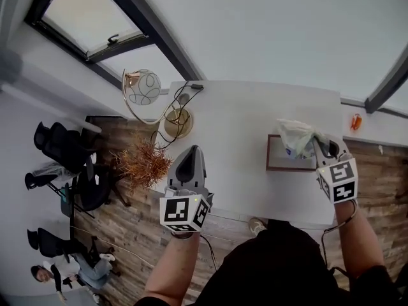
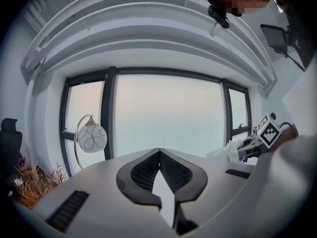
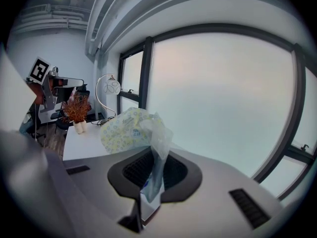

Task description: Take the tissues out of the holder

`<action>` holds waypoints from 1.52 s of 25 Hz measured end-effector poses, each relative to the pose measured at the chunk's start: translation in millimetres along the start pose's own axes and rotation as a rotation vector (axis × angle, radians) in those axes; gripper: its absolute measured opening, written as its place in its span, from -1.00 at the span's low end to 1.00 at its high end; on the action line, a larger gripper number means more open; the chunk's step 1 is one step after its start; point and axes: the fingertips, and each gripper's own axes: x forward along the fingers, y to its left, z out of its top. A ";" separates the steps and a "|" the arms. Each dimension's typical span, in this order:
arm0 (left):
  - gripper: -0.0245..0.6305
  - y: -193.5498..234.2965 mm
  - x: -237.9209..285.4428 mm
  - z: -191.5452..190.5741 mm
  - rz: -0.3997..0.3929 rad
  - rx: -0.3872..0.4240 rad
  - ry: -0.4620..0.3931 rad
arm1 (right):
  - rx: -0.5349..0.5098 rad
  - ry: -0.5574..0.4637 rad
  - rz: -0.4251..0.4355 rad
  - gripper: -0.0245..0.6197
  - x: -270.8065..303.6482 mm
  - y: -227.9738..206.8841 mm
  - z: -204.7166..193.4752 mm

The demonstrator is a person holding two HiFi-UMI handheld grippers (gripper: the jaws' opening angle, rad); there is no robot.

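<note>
A soft pack of tissues (image 1: 294,136) in a clear wrapper with a yellow pattern hangs just above the brown wooden holder (image 1: 275,163) on the white table (image 1: 236,126). My right gripper (image 1: 317,146) is shut on the wrapper's edge. In the right gripper view the pack (image 3: 124,128) bulges up and left from the closed jaws (image 3: 154,155). My left gripper (image 1: 189,153) hovers over the table's near left part, shut and empty. Its closed jaws (image 2: 159,151) point at the window, with the tissue pack (image 2: 229,151) far to the right.
A brass arc lamp with a glass globe (image 1: 143,88) and its round base (image 1: 178,121) stand at the table's far left corner. A dried orange plant (image 1: 143,163) sits by the left edge. Black chairs (image 1: 60,145) and a seated person (image 1: 70,266) are on the floor at left.
</note>
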 end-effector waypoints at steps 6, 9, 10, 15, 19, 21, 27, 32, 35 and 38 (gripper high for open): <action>-0.90 2.0 0.3 25.2 0.000 0.021 -0.030 | -0.003 -0.065 -0.012 -0.82 -9.8 -12.5 36.1; -0.90 4.1 0.7 37.1 0.004 0.026 -0.048 | 0.014 -0.097 -0.013 -0.81 -15.0 -18.1 51.0; -0.90 4.7 0.1 41.3 0.006 0.027 -0.055 | 0.016 -0.106 -0.013 -0.81 -17.2 -19.9 56.1; -0.90 5.1 -2.3 63.1 0.010 0.040 -0.087 | 0.008 -0.151 -0.020 -0.82 -30.3 -27.9 81.2; -0.90 9.2 -1.5 79.7 0.021 0.052 -0.115 | -0.002 -0.203 -0.026 -0.82 -41.6 -36.3 106.3; -0.90 11.5 -0.7 88.5 0.028 0.055 -0.131 | -0.005 -0.227 -0.030 -0.82 -45.5 -40.4 120.1; -0.90 16.1 -3.8 111.4 0.036 0.068 -0.165 | -0.004 -0.269 -0.033 -0.82 -53.9 -44.5 145.2; -0.90 22.8 -1.2 133.6 0.042 0.082 -0.192 | -0.002 -0.312 -0.039 -0.82 -57.0 -48.8 170.3; -0.90 30.7 1.1 144.1 0.044 0.097 -0.205 | 0.012 -0.336 -0.041 -0.82 -54.6 -49.1 183.3; -0.90 35.0 -3.8 153.9 0.049 0.110 -0.221 | 0.014 -0.358 -0.046 -0.82 -58.6 -49.0 189.3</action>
